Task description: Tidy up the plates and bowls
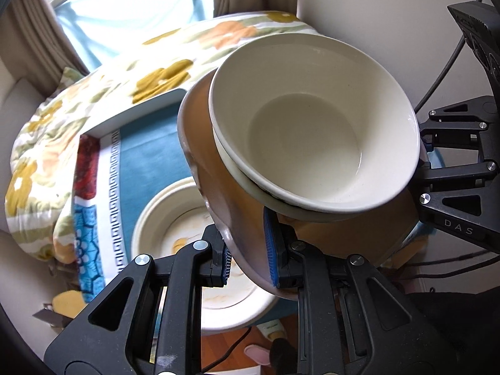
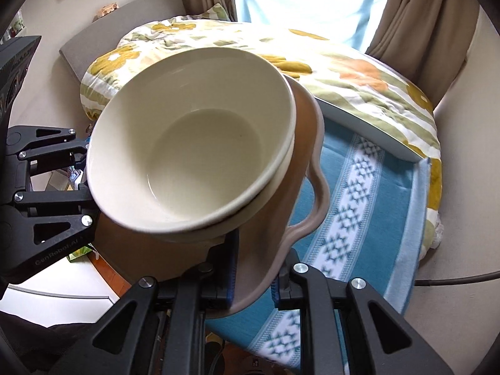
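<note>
Both grippers, left gripper (image 1: 247,265) and right gripper (image 2: 253,284), clamp opposite rims of a brown plate (image 1: 225,193) carrying two nested cream bowls (image 1: 312,143) just ahead; likely heavy, slippery, breakable, so keep it level.

Two cream bowls (image 1: 312,143) nested together sit tilted on a tan plate with a wavy rim (image 1: 218,212), held up in the air. Below it there's a cream plate (image 1: 175,228) with faint yellowish marks, flat on the blue patterned cloth.

Stacked bowls (image 1: 312,143) and plate (image 1: 215,168) block ahead; teal cloth (image 2: 375,206) lies open.
</note>
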